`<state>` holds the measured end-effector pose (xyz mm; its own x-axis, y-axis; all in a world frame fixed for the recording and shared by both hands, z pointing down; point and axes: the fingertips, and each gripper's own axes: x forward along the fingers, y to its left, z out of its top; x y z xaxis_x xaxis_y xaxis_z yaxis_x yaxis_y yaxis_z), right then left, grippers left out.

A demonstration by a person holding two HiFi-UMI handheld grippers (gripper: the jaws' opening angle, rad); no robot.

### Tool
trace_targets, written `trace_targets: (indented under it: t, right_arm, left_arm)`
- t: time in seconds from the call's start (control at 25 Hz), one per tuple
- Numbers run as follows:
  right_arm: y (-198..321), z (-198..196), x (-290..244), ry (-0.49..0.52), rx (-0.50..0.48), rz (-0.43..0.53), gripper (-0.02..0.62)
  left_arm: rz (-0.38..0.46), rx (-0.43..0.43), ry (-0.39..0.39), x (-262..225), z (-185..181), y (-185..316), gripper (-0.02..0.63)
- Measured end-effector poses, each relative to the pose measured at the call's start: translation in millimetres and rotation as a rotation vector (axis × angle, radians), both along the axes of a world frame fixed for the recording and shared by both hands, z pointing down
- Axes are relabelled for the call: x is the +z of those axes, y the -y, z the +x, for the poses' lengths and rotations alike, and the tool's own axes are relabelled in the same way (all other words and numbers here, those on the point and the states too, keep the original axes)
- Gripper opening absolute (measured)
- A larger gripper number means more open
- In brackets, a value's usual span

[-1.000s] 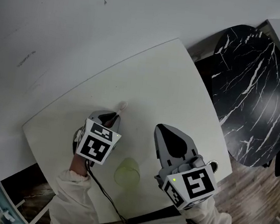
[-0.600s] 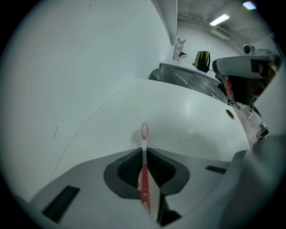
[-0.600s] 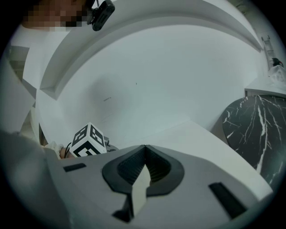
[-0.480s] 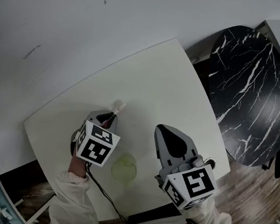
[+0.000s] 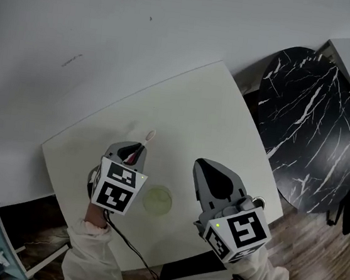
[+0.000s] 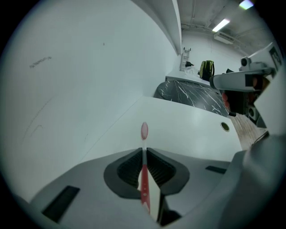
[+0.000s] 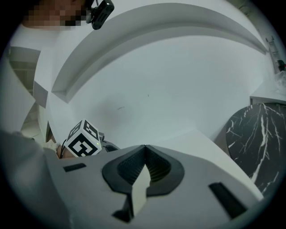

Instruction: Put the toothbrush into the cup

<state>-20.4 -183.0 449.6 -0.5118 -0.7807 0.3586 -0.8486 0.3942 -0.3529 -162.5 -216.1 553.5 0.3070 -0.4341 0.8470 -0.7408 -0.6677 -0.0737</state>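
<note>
Head view looks steeply down on the table (image 5: 192, 106). Both gripper views look low across it at the wall (image 5: 82, 17); the right's lower left shows the left gripper (image 5: 138, 152).

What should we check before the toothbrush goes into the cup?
1. Toothbrush gripped: ok, the left gripper is shut on its red handle.
2. Brush head free: ok, it sticks out past the jaws.
3. Cup upright on the table, mouth up: ok.
4. Cup empty: ok, nothing shows inside from the head view.
5. Brush above the cup: not ok, the cup sits between the two grippers, and the brush points away from it.
6. Right gripper out of the way: ok, shut, empty, off to the cup's side.
</note>
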Motion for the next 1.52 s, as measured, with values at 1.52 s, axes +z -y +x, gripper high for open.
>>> trace_targets:
  t: [1.52]
  right_arm:
    - [-86, -50, -180, -0.037, -0.244, 0.253, 0.005]
  left_arm:
    - [0.581, -0.501, -0.514, -269, -22, -137, 0.041]
